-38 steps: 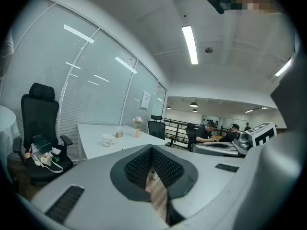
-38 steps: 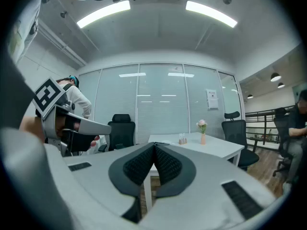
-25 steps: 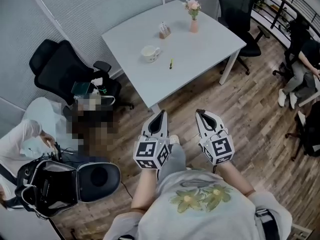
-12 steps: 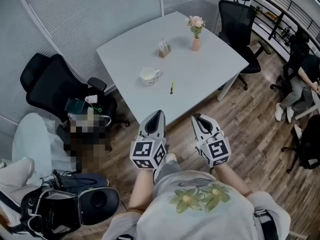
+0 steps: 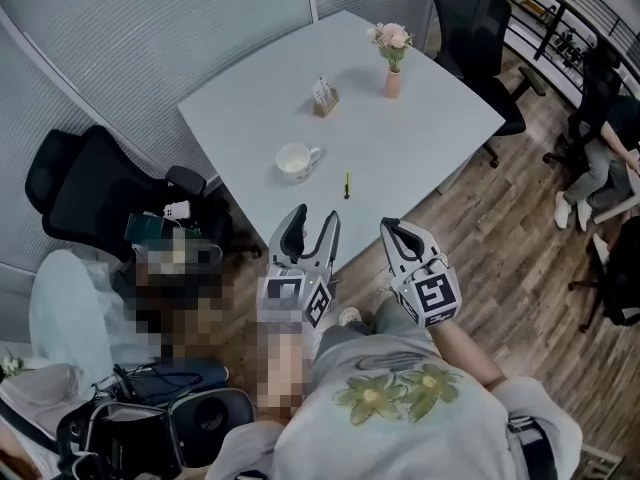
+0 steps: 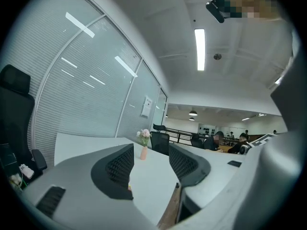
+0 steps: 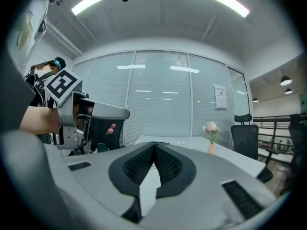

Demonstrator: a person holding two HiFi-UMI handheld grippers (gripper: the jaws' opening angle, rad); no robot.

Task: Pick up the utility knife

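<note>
The utility knife (image 5: 347, 184), slim with a yellow-green body, lies on the white table (image 5: 430, 138) near its front edge, right of a white cup (image 5: 296, 161). Both grippers are held off the table's near edge, short of the knife. My left gripper (image 5: 313, 218) is opening its jaws, and nothing is between them; in the left gripper view (image 6: 151, 159) the tabletop shows through the gap. My right gripper (image 5: 392, 226) is shut and empty, its pads meeting in the right gripper view (image 7: 154, 150), where the left gripper (image 7: 96, 111) also shows.
A pink vase of flowers (image 5: 393, 68) and a small holder (image 5: 324, 95) stand farther back on the table. Black office chairs stand at the left (image 5: 90, 183) and behind the table (image 5: 480, 28). A seated person and a bag (image 5: 150, 438) are at the left.
Both grippers have moved forward toward the table's near edge, and the table lies closer in the head view. The left gripper's jaws, shut before, now stand apart.
</note>
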